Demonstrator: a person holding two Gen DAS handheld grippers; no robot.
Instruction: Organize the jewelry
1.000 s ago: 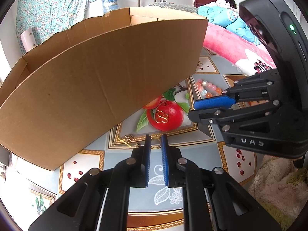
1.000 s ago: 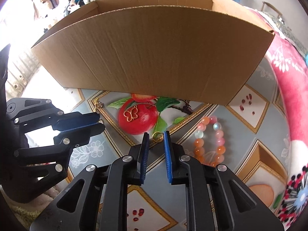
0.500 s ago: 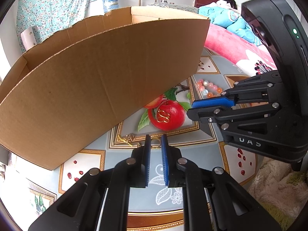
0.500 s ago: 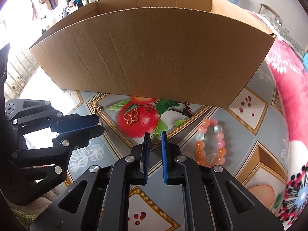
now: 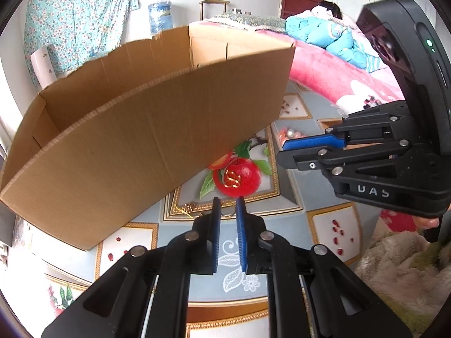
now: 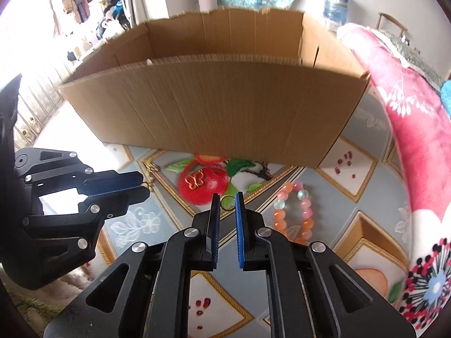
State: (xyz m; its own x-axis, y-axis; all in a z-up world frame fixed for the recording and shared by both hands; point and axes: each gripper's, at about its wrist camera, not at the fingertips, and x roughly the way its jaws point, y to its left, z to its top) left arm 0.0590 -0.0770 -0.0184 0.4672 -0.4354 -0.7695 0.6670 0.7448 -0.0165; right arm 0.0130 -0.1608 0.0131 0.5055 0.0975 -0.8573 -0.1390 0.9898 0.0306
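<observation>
A cardboard box [image 6: 214,107] stands open on the patterned table, also in the left wrist view [image 5: 135,146]. My right gripper [image 6: 227,201] is shut on a small gold ring [image 6: 226,199] and holds it above the table. My left gripper [image 5: 227,205] is narrowly open, with a thin ring [image 5: 227,213] lying between its tips. A gold butterfly charm [image 6: 194,179] lies on the printed apple, also in the left wrist view [image 5: 232,178]. A bead bracelet [image 6: 293,211] lies to the right. A gold chain piece [image 5: 188,208] lies by the box.
A pink blanket [image 6: 417,129] covers the bed at the right. A fluffy cloth [image 5: 403,276] lies at the table's near edge. The right gripper's body [image 5: 389,152] fills the right of the left wrist view; the left gripper's body [image 6: 56,208] fills the left of the right wrist view.
My right gripper has risen with the gold ring, so more of the box's inside shows. The left gripper has barely moved.
</observation>
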